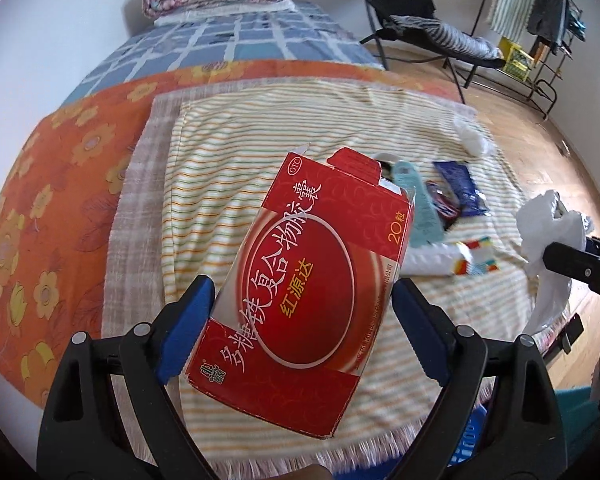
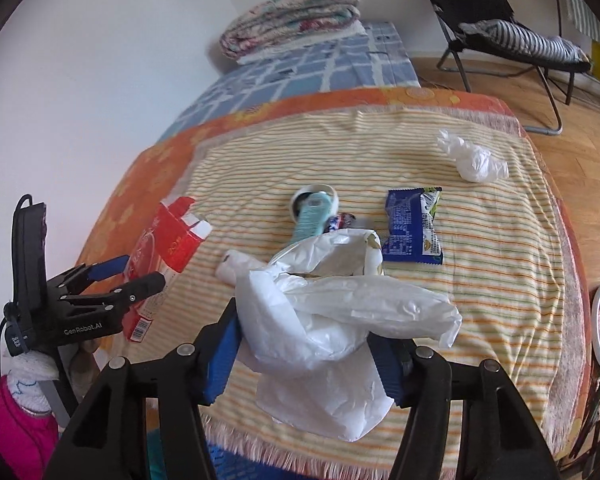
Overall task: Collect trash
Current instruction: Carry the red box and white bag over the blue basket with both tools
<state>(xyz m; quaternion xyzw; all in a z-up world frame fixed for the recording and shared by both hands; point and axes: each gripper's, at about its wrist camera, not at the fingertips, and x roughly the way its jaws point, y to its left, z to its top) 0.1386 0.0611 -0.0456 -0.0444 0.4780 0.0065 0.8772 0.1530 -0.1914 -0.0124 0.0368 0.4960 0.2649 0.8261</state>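
Observation:
My left gripper (image 1: 300, 308) is shut on a red medicine box (image 1: 308, 280), its blue pads against the two long sides, and holds the box tilted above the striped towel (image 1: 228, 152). From the right wrist view the same box (image 2: 168, 236) hangs in the left gripper (image 2: 128, 276) at the left. My right gripper (image 2: 308, 344) is shut on a crumpled white plastic bag (image 2: 340, 320), which droops below the pads. On the towel (image 2: 500, 280) lie a teal tube (image 2: 312, 216), a blue snack wrapper (image 2: 412, 224) and a white crumpled wad (image 2: 474, 160).
The towel covers an orange flowered sheet (image 1: 60, 184) on a bed, with a folded quilt (image 2: 296, 16) at the far end. A black folding chair (image 2: 500, 20) stands on the wooden floor to the right. Something blue (image 2: 228, 464) shows below the towel's fringe.

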